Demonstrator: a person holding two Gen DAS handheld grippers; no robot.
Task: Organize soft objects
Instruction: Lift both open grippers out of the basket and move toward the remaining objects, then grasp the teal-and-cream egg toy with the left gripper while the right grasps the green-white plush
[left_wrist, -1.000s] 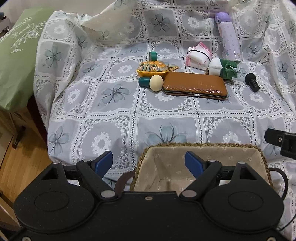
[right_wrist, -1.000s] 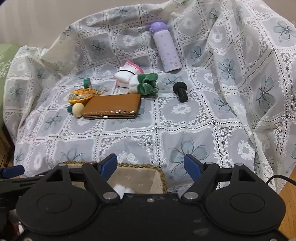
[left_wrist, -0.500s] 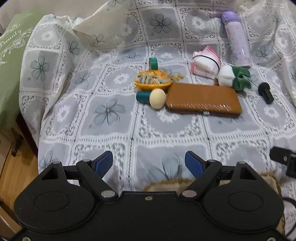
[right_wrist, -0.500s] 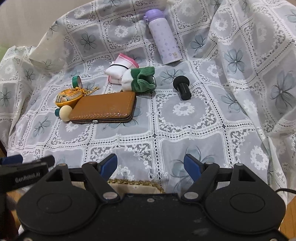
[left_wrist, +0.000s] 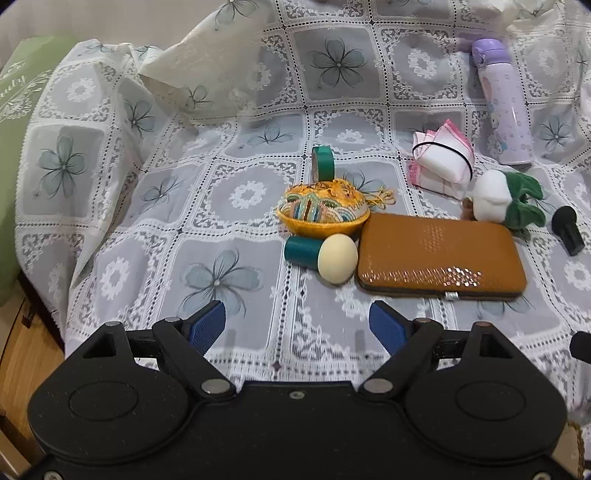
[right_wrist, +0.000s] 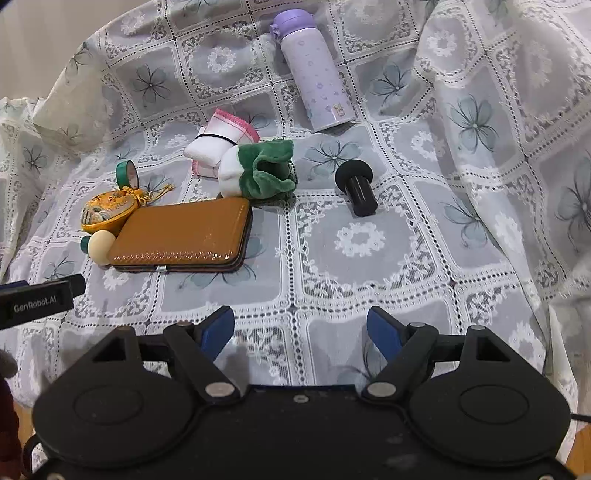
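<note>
Two pairs of black tongs with blue pads, the left tongs (left_wrist: 297, 325) and the right tongs (right_wrist: 301, 330), hang spread and empty above a white lace cloth with grey flower squares (right_wrist: 369, 236); what the cloth covers cannot be made out. The soft things lie together at its middle: a white and green plush toy (right_wrist: 258, 170) touching a folded white cloth with pink edging and a black band (right_wrist: 218, 144), and a yellow embroidered pouch with a tassel (left_wrist: 323, 210). Just beside the pouch lie a tan glossy clasp case (left_wrist: 441, 254), a cream-headed knob on a teal handle (left_wrist: 325, 256) and a roll of green tape (left_wrist: 322, 161) standing on edge. A lilac patterned bottle (right_wrist: 314, 70) lies further back, and a black mushroom-shaped stopper (right_wrist: 356, 184) sits apart to the right. A green cushion (left_wrist: 22, 122) is cut off at the left edge, its lettering only partly readable. The plush toy's shape is hard to tell.
</note>
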